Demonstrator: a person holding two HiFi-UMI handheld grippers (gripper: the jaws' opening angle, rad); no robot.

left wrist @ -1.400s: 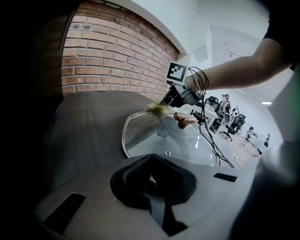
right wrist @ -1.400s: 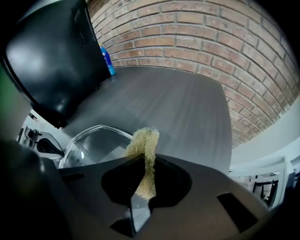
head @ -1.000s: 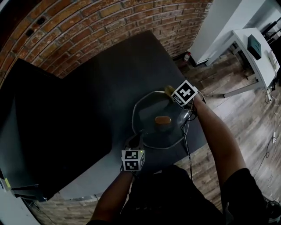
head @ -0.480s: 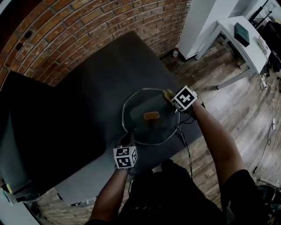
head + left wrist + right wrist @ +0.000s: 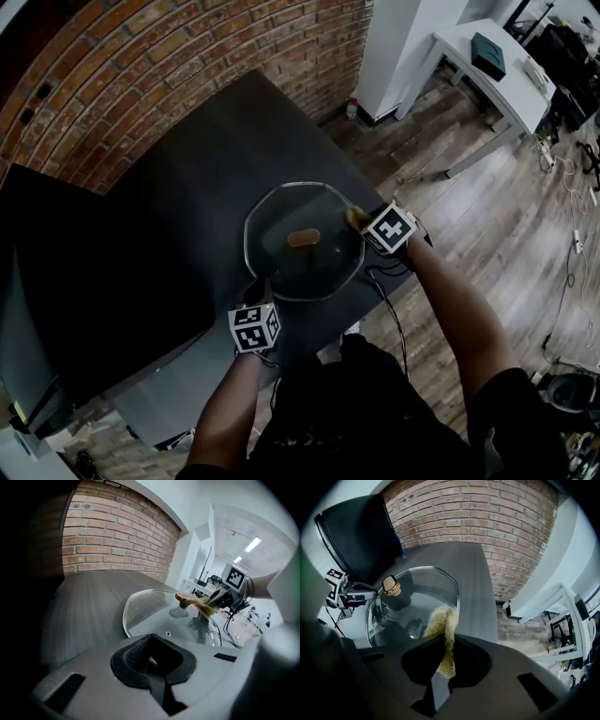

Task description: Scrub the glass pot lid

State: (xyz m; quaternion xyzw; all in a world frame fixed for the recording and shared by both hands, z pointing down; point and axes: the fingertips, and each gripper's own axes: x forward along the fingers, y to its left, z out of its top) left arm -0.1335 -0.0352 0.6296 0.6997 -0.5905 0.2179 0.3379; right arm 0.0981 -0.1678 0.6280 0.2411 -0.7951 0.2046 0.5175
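Our right tongs [image 5: 444,656] have slid round the rim, clamped on a fibrous scrubber [image 5: 439,620] touching the glass pot lid [image 5: 281,267]; left tongs [image 5: 151,660] grip its near edge on the bench [image 5: 187,187].

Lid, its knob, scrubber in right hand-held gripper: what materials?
Lid: clear glass, see-through and reflective; shiny rim, likely metal. Knob: tan, matte; wood or wood-look plastic. Scrubber in the right hand-held gripper: pale yellow frayed fibres, perhaps loofah.

Lid [image 5: 150,613] rim behind left hand-held gripper [image 5: 151,662]
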